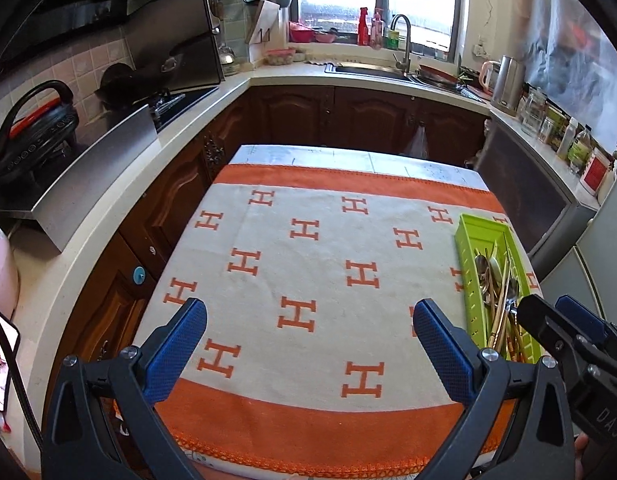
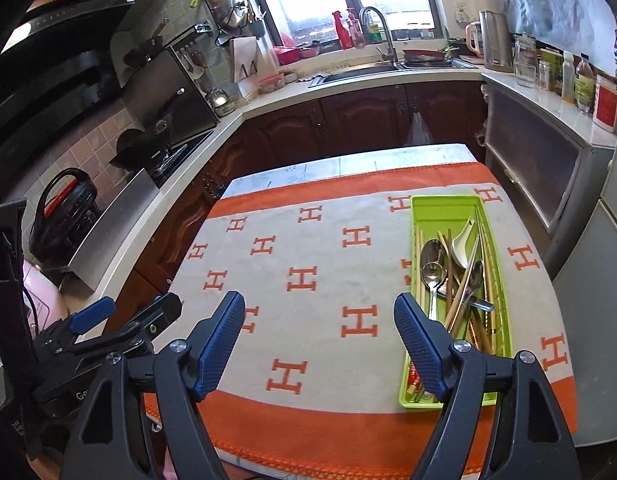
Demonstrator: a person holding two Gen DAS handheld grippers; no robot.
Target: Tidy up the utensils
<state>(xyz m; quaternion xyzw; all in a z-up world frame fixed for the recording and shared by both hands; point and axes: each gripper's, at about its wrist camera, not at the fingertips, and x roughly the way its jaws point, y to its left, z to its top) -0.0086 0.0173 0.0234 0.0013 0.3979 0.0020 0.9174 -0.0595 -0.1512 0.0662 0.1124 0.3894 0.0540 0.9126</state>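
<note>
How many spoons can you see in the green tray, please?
4: two metal spoons at the green tray's left, a white ceramic one centre, another metal one right. Chopsticks may hide more.

Glossy metal spoons (image 2: 431,270) fill a green plastic tray (image 2: 440,210) on matt cloth (image 2: 308,320).

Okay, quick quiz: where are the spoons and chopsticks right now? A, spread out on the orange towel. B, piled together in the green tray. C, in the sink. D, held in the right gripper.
B: the spoons and chopsticks lie jumbled inside the green tray, and both grippers are open and empty.
</note>
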